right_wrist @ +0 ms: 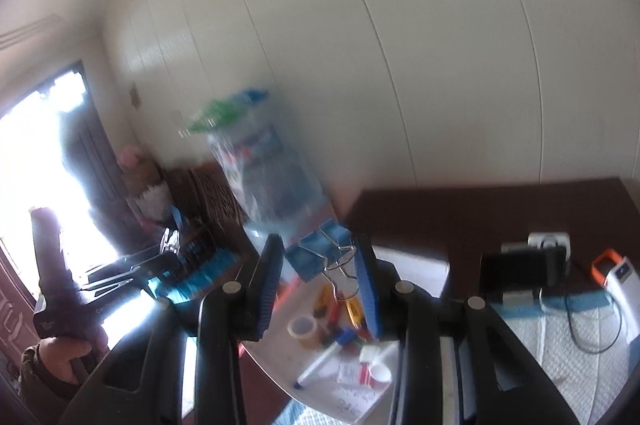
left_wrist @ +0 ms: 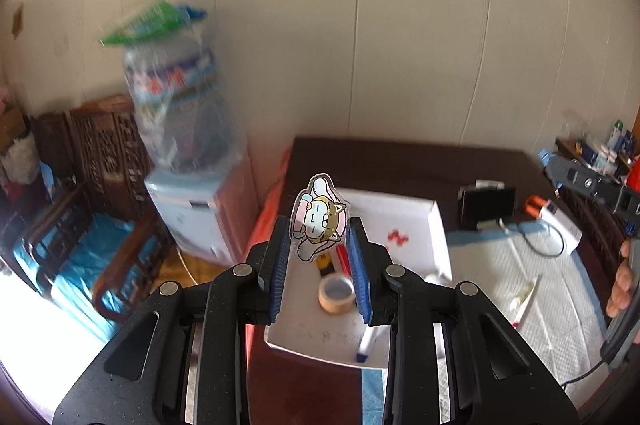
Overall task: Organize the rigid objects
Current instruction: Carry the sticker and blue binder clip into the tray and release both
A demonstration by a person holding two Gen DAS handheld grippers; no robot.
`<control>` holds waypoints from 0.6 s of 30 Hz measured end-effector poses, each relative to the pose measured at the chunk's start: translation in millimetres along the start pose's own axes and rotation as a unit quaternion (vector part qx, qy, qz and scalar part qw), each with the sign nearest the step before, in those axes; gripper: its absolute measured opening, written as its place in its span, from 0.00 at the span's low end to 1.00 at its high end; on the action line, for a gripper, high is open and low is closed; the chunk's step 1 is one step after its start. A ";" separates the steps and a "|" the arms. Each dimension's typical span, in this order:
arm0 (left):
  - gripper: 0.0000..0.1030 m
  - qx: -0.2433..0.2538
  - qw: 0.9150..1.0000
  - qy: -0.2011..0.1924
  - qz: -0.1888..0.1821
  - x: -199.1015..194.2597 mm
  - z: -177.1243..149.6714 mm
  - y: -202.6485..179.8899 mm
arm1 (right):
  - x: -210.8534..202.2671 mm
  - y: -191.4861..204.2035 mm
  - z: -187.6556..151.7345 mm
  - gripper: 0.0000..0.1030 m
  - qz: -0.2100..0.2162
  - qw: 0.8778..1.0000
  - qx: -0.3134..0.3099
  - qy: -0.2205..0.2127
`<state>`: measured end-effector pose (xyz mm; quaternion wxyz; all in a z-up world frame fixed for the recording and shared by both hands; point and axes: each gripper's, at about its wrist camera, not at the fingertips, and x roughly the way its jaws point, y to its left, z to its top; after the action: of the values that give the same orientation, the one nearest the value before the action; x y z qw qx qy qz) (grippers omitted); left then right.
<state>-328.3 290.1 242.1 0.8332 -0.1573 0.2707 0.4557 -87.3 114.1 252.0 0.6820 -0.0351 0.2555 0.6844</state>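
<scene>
My left gripper is shut on a flat cartoon cat figure and holds it above the white box on the dark table. My right gripper is shut on a blue binder clip and holds it above the same white box. The box holds a roll of brown tape, a marker and several small items. The tape and the marker also show in the right wrist view.
A water dispenser with a large bottle stands left of the table. A phone on a stand, an orange-and-white charger with cable, and a white quilted mat lie to the right. Carved wooden chairs stand at left.
</scene>
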 end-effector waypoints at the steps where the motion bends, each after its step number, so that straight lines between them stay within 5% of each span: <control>1: 0.27 -0.003 1.000 0.012 -0.007 12.4 -3.3 -1.0 | 9.4 -4.4 -6.4 0.35 -0.004 1.000 0.004 0.015; 13: 0.27 -0.007 0.991 0.123 -0.050 125.5 -45.8 -25.1 | 100.9 -25.6 -80.0 0.35 -0.044 0.987 -0.002 0.156; 18: 0.27 0.002 0.990 0.135 -0.045 149.7 -47.8 -28.4 | 124.0 -27.9 -91.3 0.35 -0.050 0.982 -0.005 0.180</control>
<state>-253.3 351.6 115.2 0.8091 -0.2272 0.3740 0.3922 -96.5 189.6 115.2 0.6578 -0.1742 0.3687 0.6332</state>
